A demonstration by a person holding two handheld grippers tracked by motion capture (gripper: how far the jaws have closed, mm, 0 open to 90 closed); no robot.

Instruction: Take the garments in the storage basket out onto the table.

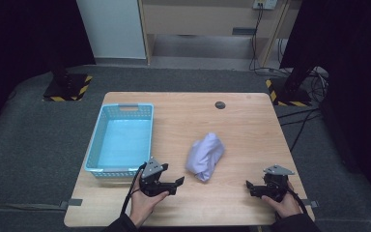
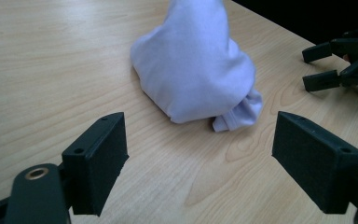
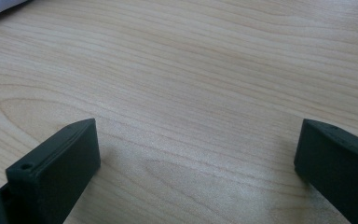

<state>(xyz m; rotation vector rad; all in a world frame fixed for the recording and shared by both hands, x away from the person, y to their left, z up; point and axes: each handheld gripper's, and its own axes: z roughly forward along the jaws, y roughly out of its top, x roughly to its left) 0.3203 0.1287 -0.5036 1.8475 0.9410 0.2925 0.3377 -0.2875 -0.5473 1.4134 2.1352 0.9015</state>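
A crumpled bundle of pale lilac cloth (image 1: pixel 205 156) lies on the light wooden table (image 1: pixel 241 125), a little right of the middle and toward the near edge, apart from both grippers and touched by neither. In the left gripper view the cloth (image 2: pixel 196 70) sits ahead of the jaws as a rounded heap, with a small folded end poking out at its near right side, resting flat on the wood. The left hand-held gripper (image 1: pixel 178 183) is held low over the table near the front edge, just in front of the near right corner of a light blue plastic basket with latticed sides (image 1: pixel 121 137), and it points to the right, toward the cloth; its two black jaws stand wide apart with only bare wood between them, so it is released and grasps nothing. The right hand-held gripper (image 1: pixel 249 186) is held near the front right corner of the table and points left, toward the cloth; its jaws too are spread wide over bare wood grain in the right gripper view, with nothing between them. That same gripper (image 2: pixel 324 65) shows at the far right of the left gripper view, beyond the cloth, its jaws parted. The basket stands on the left half of the table, well apart from the cloth.
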